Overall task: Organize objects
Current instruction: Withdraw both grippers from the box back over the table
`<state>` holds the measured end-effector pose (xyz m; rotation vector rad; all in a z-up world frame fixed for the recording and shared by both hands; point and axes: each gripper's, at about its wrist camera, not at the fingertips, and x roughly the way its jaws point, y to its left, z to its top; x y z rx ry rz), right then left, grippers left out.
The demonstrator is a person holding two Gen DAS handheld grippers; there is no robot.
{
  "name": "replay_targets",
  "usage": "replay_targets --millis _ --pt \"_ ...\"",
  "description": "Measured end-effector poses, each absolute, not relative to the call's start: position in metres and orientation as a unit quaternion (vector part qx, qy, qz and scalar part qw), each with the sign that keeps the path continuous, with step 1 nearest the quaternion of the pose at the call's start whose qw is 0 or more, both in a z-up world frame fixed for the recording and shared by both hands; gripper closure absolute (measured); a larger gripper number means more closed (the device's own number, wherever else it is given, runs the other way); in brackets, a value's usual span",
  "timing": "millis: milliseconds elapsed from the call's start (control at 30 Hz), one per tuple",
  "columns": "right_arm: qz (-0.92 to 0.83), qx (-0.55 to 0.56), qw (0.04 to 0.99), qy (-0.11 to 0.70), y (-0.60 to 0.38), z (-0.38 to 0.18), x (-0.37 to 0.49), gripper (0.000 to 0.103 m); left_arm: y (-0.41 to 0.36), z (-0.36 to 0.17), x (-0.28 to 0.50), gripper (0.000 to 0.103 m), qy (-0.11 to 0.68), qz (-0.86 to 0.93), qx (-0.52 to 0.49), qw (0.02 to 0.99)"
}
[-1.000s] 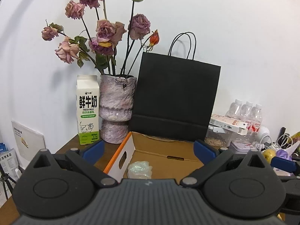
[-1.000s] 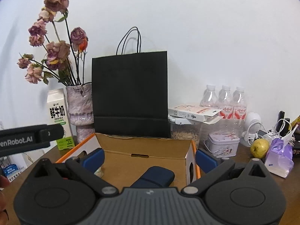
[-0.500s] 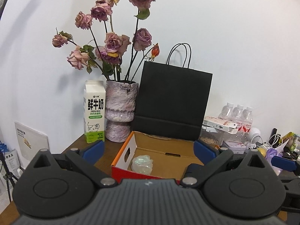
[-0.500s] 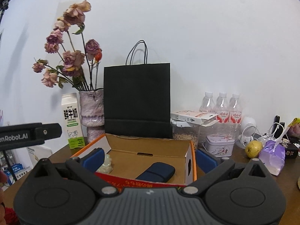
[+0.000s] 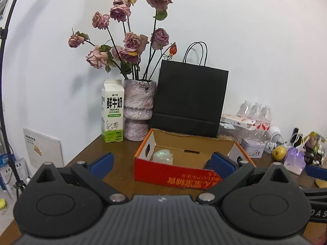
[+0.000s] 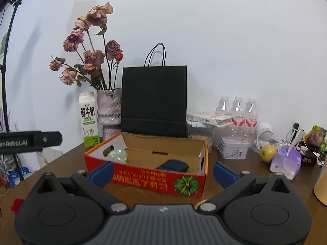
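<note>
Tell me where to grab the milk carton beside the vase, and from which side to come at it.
Grip the milk carton across its flat side panels, around mid-height, coming in level from the front. It stands upright and its body is straight-walled, while the gabled top slopes and would likely slip. The vase stands close on its right, so keep that finger thin to the panel; the left gripper is open and nearer.

Lived-in home corner, wooden table [image 5: 114, 149], dried roses [image 5: 130, 42] (vased), milk carton [image 5: 112, 110], bottled water [image 6: 237, 110]
</note>
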<state>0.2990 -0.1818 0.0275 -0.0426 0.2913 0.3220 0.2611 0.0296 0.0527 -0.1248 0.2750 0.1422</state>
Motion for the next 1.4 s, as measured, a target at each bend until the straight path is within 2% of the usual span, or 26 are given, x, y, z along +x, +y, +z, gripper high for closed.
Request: replay_targets --millis 867,1400 --pt "0.140 -0.033 0.966 0.215 -0.250 -0.030 0.216 0.000 0.041 0.024 0.182 0.000 0.184 0.088 -0.028 0.979" --pt "0.131 -0.041 0.953 0.270 -0.279 -0.066 0.217 0.000 0.060 -0.012 0.162 0.000 0.242 0.088 -0.024 0.966"
